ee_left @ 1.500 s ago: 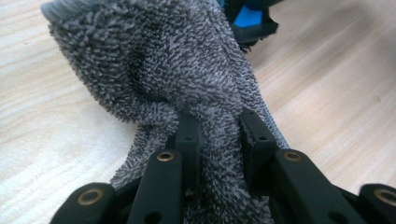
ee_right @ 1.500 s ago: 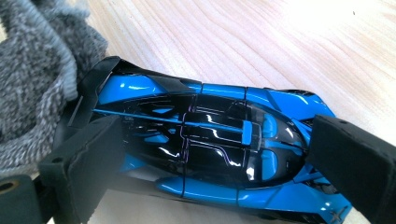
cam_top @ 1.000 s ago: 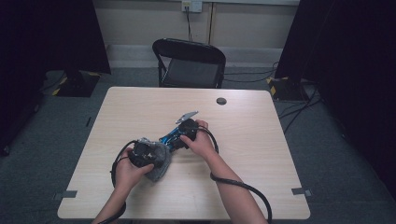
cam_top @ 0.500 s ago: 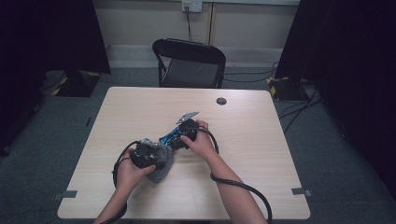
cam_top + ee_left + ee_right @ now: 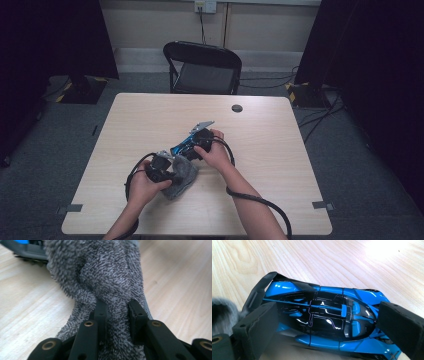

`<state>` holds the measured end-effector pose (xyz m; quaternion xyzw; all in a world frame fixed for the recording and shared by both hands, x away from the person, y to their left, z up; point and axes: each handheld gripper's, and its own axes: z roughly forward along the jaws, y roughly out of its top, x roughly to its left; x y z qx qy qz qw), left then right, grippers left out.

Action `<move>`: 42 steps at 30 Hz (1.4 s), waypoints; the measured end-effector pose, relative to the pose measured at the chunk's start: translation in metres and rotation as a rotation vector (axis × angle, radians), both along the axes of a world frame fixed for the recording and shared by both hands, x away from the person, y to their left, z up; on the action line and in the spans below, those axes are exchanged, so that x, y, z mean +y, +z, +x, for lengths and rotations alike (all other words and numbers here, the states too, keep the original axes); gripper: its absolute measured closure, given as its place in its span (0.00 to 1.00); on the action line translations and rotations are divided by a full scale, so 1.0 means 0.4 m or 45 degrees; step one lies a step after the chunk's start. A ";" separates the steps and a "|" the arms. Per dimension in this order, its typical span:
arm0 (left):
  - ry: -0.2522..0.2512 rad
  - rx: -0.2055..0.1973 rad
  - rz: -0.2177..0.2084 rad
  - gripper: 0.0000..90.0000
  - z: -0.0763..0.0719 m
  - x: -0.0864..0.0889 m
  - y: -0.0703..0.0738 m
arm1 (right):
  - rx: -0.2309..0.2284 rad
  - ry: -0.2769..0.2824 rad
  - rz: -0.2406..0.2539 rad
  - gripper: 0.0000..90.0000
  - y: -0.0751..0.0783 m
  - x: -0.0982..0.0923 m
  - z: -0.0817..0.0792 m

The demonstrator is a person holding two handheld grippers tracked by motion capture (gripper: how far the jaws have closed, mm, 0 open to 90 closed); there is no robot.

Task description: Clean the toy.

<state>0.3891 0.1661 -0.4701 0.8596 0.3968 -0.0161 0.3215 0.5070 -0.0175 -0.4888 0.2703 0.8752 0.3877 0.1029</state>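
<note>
On the pale wooden tabletop point(image 5: 280, 150), my left tongs point(image 5: 117, 312) pinch a grey fluffy towel point(image 5: 105, 277); my right tongs point(image 5: 324, 322) clamp a blue-and-black toy car point(image 5: 324, 315).

Cloth point(image 5: 110, 275): grey terry, fuzzy looped pile, matt. Car point(image 5: 324, 322): blue-and-black plastic by look, glossy, mirror-like highlights. Bench point(image 5: 280, 150): pale wood grain, smooth, slight sheen. Left claw point(image 5: 117, 315) and right claw point(image 5: 324, 327): black, matt, plastic-looking; brass-coloured rivets on left.

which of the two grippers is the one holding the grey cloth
The left gripper: its jaws pinch the fuzzy grey cloth. The right gripper straddles the blue toy car instead.
</note>
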 end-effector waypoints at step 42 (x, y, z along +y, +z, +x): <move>0.272 -0.122 -0.007 0.80 0.429 0.042 0.053 | 0.015 0.034 -0.027 0.04 0.005 0.002 0.010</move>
